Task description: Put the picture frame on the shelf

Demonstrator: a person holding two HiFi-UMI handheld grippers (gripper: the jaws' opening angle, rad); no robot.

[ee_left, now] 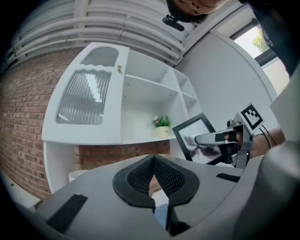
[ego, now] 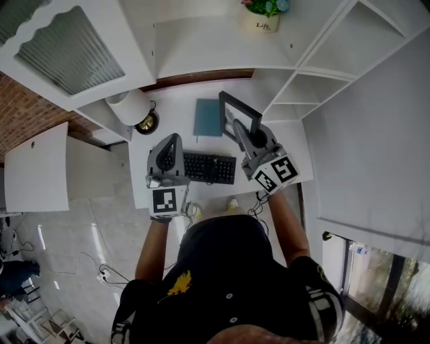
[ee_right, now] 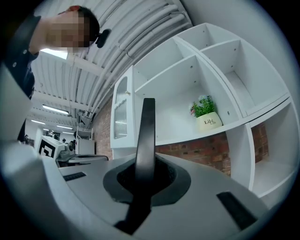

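Carrying stage: the right gripper (ego: 237,126) pinches the picture frame (ego: 239,113) by its edge; the left gripper (ego: 173,142) is closed, empty. Next (I reckon) lift it onto the shelf (ego: 201,41), beside the potted plant (ego: 263,15).

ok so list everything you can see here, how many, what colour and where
picture frame: 1, black, held above the desk
keyboard: 1, black, desk front
notebook: 1, teal, flat behind the keyboard
lamp: 1, white shade, desk's left end
potted plant: 1, green in cream pot, on the shelf
shelf unit: 1, white, above the desk
cabinet door: 1, white with ribbed glass, left of the shelf
desk: 1, white
brick wall: red-brown, behind
left hand-held gripper: grey, shut, empty
right hand-held gripper: grey, shut on the frame's edge
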